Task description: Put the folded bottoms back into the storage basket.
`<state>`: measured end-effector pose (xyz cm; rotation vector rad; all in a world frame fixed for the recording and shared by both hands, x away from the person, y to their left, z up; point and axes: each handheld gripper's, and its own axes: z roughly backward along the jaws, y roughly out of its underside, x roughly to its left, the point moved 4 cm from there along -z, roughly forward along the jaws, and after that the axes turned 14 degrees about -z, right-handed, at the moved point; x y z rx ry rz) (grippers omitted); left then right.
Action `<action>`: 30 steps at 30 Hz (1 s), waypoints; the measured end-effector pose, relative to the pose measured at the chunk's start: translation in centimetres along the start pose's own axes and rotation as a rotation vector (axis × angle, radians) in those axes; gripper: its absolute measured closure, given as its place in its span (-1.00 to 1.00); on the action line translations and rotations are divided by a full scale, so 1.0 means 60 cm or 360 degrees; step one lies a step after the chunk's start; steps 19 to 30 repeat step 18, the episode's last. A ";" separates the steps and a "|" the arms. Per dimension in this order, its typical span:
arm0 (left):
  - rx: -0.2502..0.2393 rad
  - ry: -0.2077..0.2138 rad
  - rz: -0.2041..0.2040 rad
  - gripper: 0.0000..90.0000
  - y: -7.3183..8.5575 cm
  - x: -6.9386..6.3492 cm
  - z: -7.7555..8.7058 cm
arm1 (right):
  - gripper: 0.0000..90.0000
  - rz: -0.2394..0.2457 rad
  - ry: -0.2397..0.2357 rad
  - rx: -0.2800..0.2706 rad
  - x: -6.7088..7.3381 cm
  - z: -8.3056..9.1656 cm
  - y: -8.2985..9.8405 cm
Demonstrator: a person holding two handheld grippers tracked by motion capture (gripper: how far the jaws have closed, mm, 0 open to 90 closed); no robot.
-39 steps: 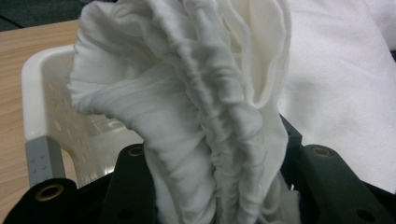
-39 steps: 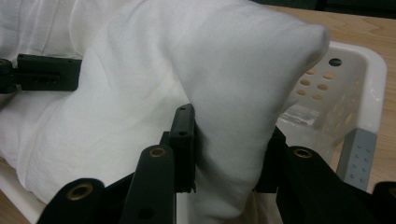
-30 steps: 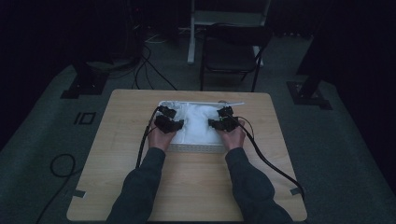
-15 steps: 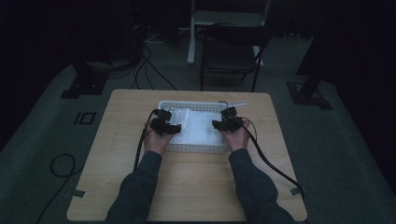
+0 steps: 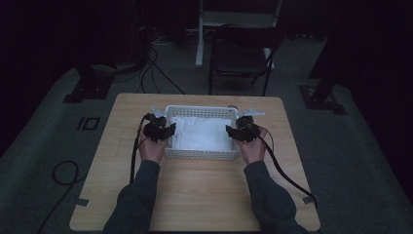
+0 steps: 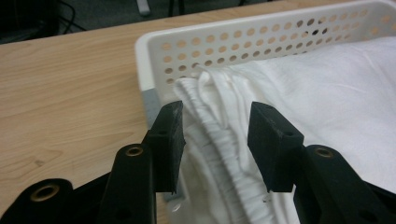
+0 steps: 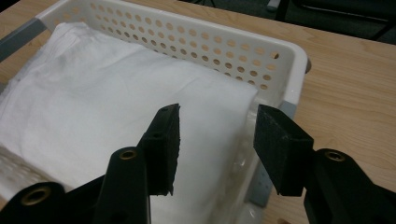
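- On the wooden table (image 5: 195, 195), a white perforated basket (image 5: 199, 111) holds folded white cloth (image 5: 202, 134)
- Left gripper (image 6: 215, 135): jaws spread, straddling a gathered, ribbed edge of the cloth at the basket's left end, not clamping it
- Right gripper (image 7: 217, 144): jaws spread above the cloth's edge, beside the basket's right wall
- Both hands rest at the basket's near corners
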<state>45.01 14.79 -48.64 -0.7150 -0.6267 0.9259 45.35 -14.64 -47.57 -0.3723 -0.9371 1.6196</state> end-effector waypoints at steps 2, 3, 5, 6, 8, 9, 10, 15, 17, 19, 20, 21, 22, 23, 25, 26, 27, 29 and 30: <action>-0.0036 0.0001 0.0013 0.21 0.008 0.004 0.009 | 0.14 0.0012 0.0018 -0.0009 -0.005 0.006 0.006; -0.0052 -0.0004 0.0022 0.21 0.013 0.006 0.014 | 0.14 0.0011 0.0023 -0.0016 -0.008 0.008 0.009; -0.0072 -0.0007 0.0044 0.19 0.022 0.013 0.021 | 0.15 -0.0004 0.0027 -0.0021 -0.016 0.013 0.015; -0.0076 -0.0012 0.0056 0.18 0.026 0.016 0.024 | 0.15 -0.0002 0.0037 -0.0027 -0.020 0.015 0.017; -0.0074 -0.0009 0.0063 0.15 0.031 0.019 0.025 | 0.16 -0.0012 0.0035 -0.0031 -0.024 0.017 0.019; -0.0069 -0.0005 0.0079 0.15 0.040 0.023 0.027 | 0.16 -0.0025 0.0050 -0.0030 -0.033 0.019 0.024; -0.0069 -0.0005 0.0079 0.14 0.040 0.023 0.027 | 0.16 -0.0025 0.0050 -0.0030 -0.033 0.019 0.024; -0.0054 -0.0008 0.0110 0.12 0.059 0.031 0.027 | 0.18 -0.0065 0.0076 -0.0039 -0.055 0.023 0.034; -0.0036 -0.0009 0.0115 0.11 0.069 0.035 0.029 | 0.19 -0.0074 0.0081 -0.0049 -0.063 0.025 0.037; -0.0036 -0.0009 0.0115 0.10 0.069 0.035 0.029 | 0.19 -0.0074 0.0081 -0.0049 -0.063 0.025 0.037; -0.0036 -0.0009 0.0115 0.10 0.069 0.035 0.029 | 0.19 -0.0074 0.0081 -0.0049 -0.063 0.025 0.037; -0.0036 -0.0009 0.0115 0.10 0.069 0.035 0.029 | 0.19 -0.0074 0.0081 -0.0049 -0.063 0.025 0.037; -0.0036 -0.0009 0.0115 0.10 0.069 0.035 0.029 | 0.19 -0.0074 0.0081 -0.0049 -0.063 0.025 0.037; -0.0036 -0.0009 0.0115 0.10 0.069 0.035 0.029 | 0.19 -0.0074 0.0081 -0.0049 -0.063 0.025 0.037; -0.0036 -0.0009 0.0115 0.10 0.069 0.035 0.029 | 0.19 -0.0074 0.0081 -0.0049 -0.063 0.025 0.037; -0.0036 -0.0009 0.0115 0.10 0.069 0.035 0.029 | 0.19 -0.0074 0.0081 -0.0049 -0.063 0.025 0.037; -0.0036 -0.0009 0.0115 0.10 0.069 0.035 0.029 | 0.19 -0.0074 0.0081 -0.0049 -0.063 0.025 0.037; -0.0036 -0.0009 0.0115 0.10 0.069 0.035 0.029 | 0.19 -0.0074 0.0081 -0.0049 -0.063 0.025 0.037; -0.0036 -0.0009 0.0115 0.10 0.069 0.035 0.029 | 0.19 -0.0074 0.0081 -0.0049 -0.063 0.025 0.037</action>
